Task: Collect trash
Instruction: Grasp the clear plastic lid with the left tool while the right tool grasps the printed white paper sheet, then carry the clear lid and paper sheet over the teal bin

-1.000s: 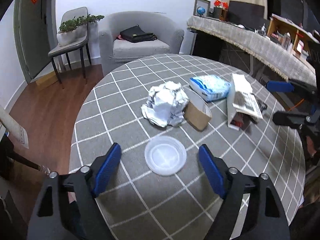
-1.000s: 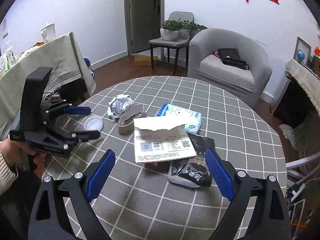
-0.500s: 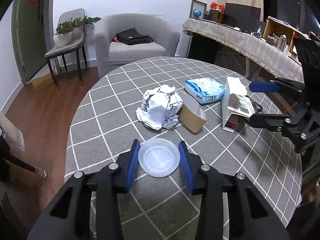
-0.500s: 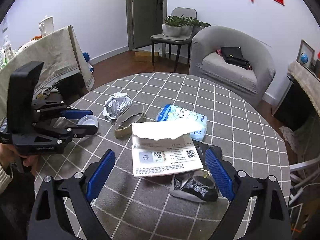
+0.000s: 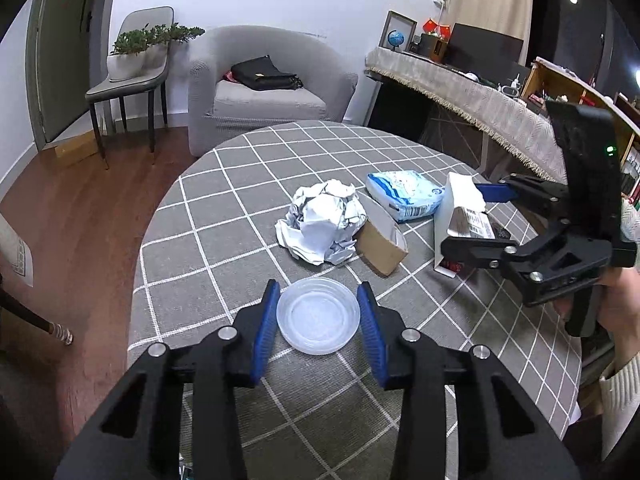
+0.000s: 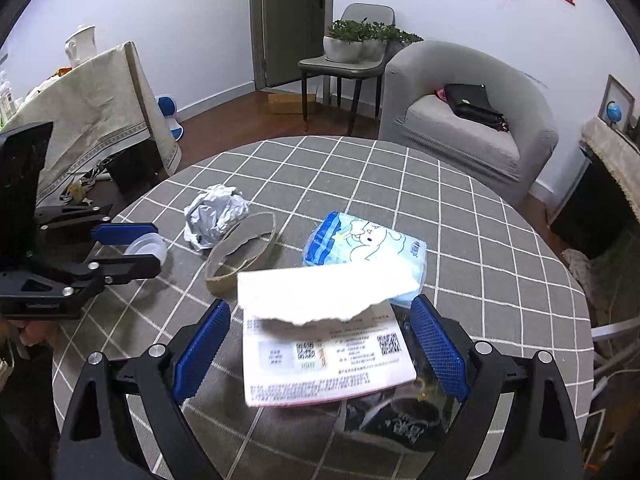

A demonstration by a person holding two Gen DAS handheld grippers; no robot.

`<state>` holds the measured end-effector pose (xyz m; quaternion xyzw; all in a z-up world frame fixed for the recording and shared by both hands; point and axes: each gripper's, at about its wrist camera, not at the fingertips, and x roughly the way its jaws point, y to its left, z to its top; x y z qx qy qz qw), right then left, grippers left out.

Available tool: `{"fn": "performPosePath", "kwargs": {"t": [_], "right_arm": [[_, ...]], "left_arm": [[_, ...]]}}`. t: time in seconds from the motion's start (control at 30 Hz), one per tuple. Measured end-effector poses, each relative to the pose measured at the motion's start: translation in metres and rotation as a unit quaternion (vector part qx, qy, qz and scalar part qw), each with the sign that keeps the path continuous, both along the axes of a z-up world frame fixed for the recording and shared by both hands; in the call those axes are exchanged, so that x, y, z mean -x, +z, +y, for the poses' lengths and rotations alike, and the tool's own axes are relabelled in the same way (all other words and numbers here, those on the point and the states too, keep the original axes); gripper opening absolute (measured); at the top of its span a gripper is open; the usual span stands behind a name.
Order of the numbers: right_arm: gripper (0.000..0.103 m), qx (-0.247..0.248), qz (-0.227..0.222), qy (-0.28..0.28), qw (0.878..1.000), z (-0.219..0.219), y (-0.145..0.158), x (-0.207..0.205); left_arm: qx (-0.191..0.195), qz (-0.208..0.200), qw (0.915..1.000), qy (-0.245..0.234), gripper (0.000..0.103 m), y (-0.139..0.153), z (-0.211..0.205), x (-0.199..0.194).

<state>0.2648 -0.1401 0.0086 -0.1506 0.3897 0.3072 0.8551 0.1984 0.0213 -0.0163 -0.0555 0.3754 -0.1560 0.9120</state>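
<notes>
Narrowed since before, left gripper (image 5: 318,316) clamps the plastic lid (image 5: 319,315) (right gripper (image 6: 320,344) gapes wide).

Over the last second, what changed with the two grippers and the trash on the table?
The left gripper closed from wide open onto the clear lid, its pads now at the rim. The right gripper advanced, still open, to straddle the torn envelope. The crumpled paper, cardboard ring and tissue pack have not moved.

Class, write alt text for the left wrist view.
The left tool grips a clear plastic lid on a grey checked table. Beyond lie crumpled paper, a cardboard ring and a blue tissue pack.
</notes>
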Motion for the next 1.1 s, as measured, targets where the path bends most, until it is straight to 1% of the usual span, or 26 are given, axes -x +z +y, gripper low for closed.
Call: {"fn": "performPosePath", "kwargs": {"t": [0.17, 0.33, 0.37, 0.4, 0.43, 0.57, 0.83, 0.97, 1.1], "right_arm": [[0.092, 0.010, 0.003, -0.003, 1.000, 0.008, -0.005, -0.006], [0.091, 0.014, 0.003, 0.001, 1.000, 0.013, -0.007, -0.010], [0.085, 0.018, 0.001, 0.003, 1.000, 0.014, -0.008, -0.010], [0.077, 0.020, 0.001, 0.003, 1.000, 0.013, -0.008, -0.012], [0.075, 0.021, 0.003, 0.003, 1.000, 0.013, -0.009, -0.012], [0.075, 0.014, 0.003, 0.000, 1.000, 0.010, -0.004, -0.008], [0.075, -0.022, 0.011, 0.000, 1.000, 0.005, 0.009, 0.008], [0.075, -0.069, 0.032, -0.001, 0.997, 0.004, 0.013, 0.018], [0.075, -0.125, 0.059, -0.026, 0.990, 0.002, 0.018, 0.021]], "left_arm": [[0.028, 0.002, 0.9996, -0.002, 0.042, 0.001, 0.007, 0.002], [0.025, 0.003, 0.9997, -0.002, 0.042, 0.002, 0.011, -0.001], [0.024, 0.002, 0.9997, -0.002, 0.042, 0.002, 0.012, -0.002], [0.024, 0.001, 0.9997, -0.001, 0.042, 0.003, 0.013, -0.002], [0.024, 0.001, 0.9997, 0.000, 0.042, 0.003, 0.014, -0.002], [0.022, 0.000, 0.9998, 0.003, 0.042, 0.006, 0.017, 0.000], [0.027, -0.002, 0.9996, 0.003, 0.042, 0.011, 0.012, 0.011], [0.023, -0.001, 0.9997, 0.000, 0.042, 0.011, 0.008, 0.023], [0.017, 0.001, 0.9998, -0.002, 0.042, 0.011, 0.006, 0.037]]}}
